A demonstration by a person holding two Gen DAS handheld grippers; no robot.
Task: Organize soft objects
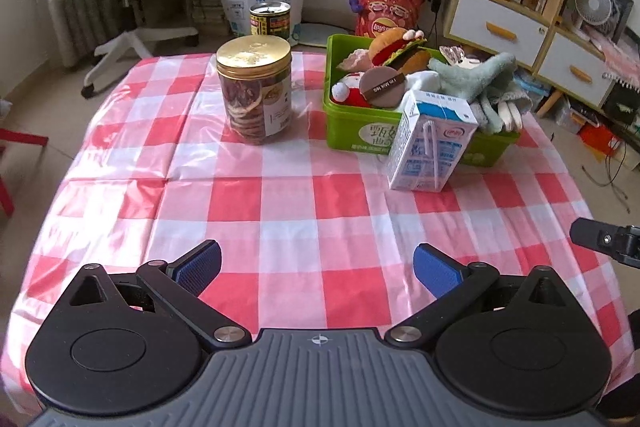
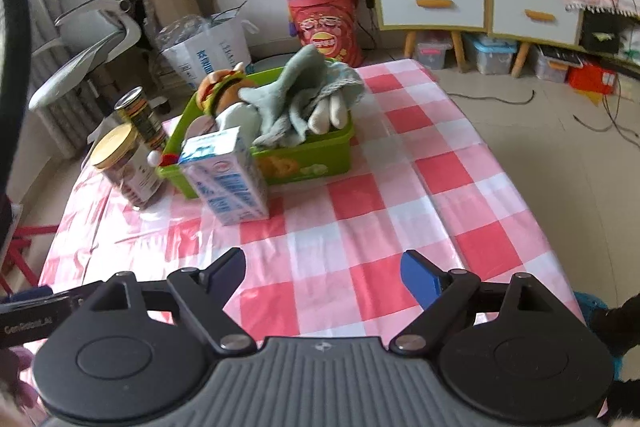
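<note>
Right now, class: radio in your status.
Left gripper open, empty. Right gripper open, empty. Soft toys heaped in bin. Carton stands before it.

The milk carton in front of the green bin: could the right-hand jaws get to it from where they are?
Probably yes. The right gripper is open and empty, and only bare checked tablecloth lies between it and the milk carton. The green bin stands behind the carton, not in the way.

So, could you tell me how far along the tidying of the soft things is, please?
Looks nearly done: the burger plush, towel and gloves sit in the green bin. Both hand-held grippers are open and empty. Only the hard jar, can and carton remain on the table.
</note>
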